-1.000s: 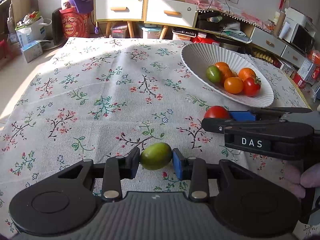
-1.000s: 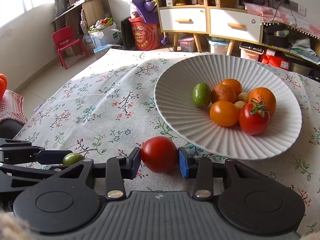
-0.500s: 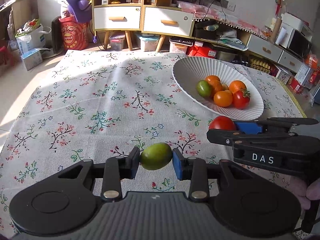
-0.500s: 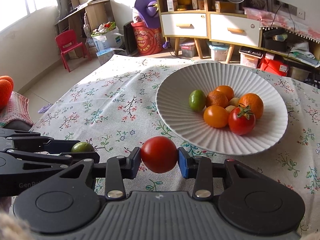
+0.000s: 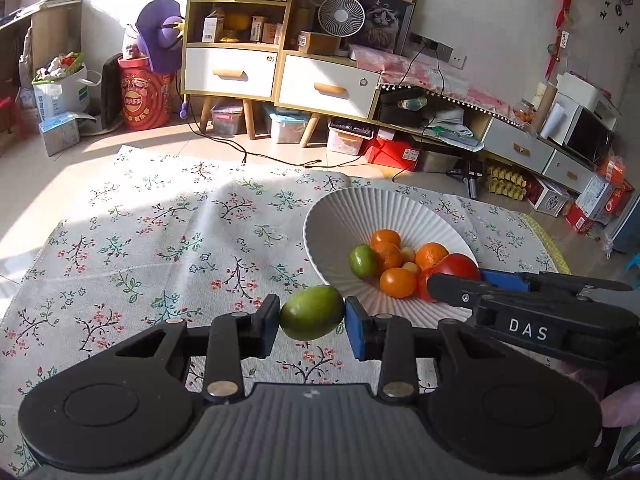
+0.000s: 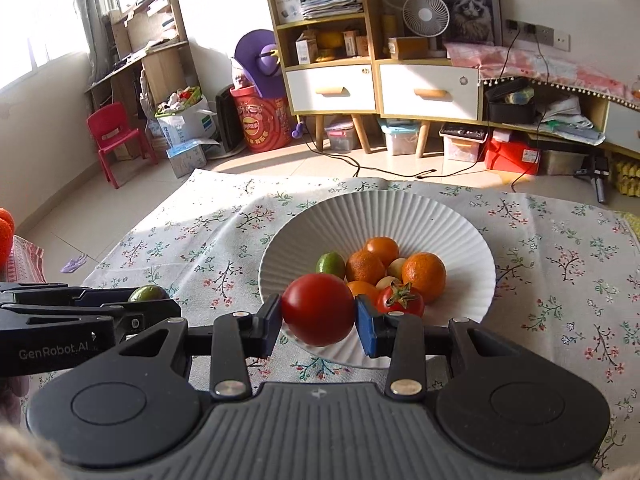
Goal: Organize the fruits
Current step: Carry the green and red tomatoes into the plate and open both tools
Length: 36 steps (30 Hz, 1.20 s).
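Black left tongs (image 5: 312,320) pinching a green fruit (image 5: 311,312) between blue-lined pads (image 5: 354,332), held above a flowered tablecloth (image 5: 160,240). At 2 o'clock from the green fruit, a white ribbed bowl (image 5: 348,216) holding oranges (image 5: 386,240), a second small green fruit (image 5: 362,261), two pale little fruits and a stemmed tomato. At 3 o'clock, seen side-on, the right tongs (image 5: 456,276), gripping a red tomato (image 5: 456,266) over the bowl's near edge.

From the right wrist: right tongs (image 6: 318,314) clamped on the red tomato (image 6: 318,308), raised over the near rim of the bowl (image 6: 400,216). Behind it, at 1 o'clock, the stemmed tomato (image 6: 400,300) and oranges (image 6: 424,276); at 12 o'clock, the small green fruit (image 6: 330,265). At 9 o'clock, the left tongs (image 6: 146,294) side-on, with the green fruit (image 6: 146,293) showing between the fingers.

Beyond the cloth, at 12 o'clock, a wooden cabinet (image 5: 280,76) with white drawers and a small white fan (image 5: 341,16).
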Available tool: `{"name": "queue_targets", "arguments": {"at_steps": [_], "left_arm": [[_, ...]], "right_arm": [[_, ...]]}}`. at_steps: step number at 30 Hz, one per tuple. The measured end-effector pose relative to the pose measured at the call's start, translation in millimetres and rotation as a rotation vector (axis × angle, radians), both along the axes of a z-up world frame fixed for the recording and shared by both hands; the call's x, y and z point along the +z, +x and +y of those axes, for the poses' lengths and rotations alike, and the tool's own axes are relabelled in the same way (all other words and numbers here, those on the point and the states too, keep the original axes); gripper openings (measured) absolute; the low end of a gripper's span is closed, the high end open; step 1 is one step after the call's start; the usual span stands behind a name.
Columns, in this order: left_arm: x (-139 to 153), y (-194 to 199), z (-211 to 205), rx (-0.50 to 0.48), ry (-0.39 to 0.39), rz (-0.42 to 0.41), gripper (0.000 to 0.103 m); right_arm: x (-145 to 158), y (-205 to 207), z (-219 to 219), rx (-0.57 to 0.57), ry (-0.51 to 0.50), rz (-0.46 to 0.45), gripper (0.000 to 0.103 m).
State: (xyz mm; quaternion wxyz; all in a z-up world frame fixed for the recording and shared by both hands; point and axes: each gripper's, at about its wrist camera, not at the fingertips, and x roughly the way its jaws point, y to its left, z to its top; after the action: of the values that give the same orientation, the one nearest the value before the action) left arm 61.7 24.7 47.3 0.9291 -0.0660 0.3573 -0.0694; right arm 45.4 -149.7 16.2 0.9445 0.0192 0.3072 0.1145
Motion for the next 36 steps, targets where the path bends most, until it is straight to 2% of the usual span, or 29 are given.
{"name": "queue_targets", "arguments": {"at_steps": [11, 20, 26, 31, 36], "left_arm": [[3.8, 41.4, -18.0, -0.024, -0.095, 0.002, 0.041], [-15.2, 99.7, -38.5, -0.047, -0.082, 0.068, 0.041], [-31.5, 126.9, -50.6, -0.051, -0.025, 0.114, 0.041], [-44.2, 136.0, -47.6, -0.034, -0.075, 0.175, 0.041], [-42.9, 136.2, -49.9, -0.043, -0.104, 0.176, 0.041]], "right_arm": [[6.8, 38.4, -22.8, -0.063, 0.020, -0.019, 0.036], [-7.3, 75.0, -42.7, -0.052, 0.017, 0.034, 0.036], [-20.6, 96.6, -55.2, -0.033, 0.092, 0.082, 0.036], [-28.1, 105.6, -58.4, -0.025, 0.118, 0.122, 0.036], [-31.3, 105.0, -58.9, -0.019, 0.112, 0.142, 0.036]]}}
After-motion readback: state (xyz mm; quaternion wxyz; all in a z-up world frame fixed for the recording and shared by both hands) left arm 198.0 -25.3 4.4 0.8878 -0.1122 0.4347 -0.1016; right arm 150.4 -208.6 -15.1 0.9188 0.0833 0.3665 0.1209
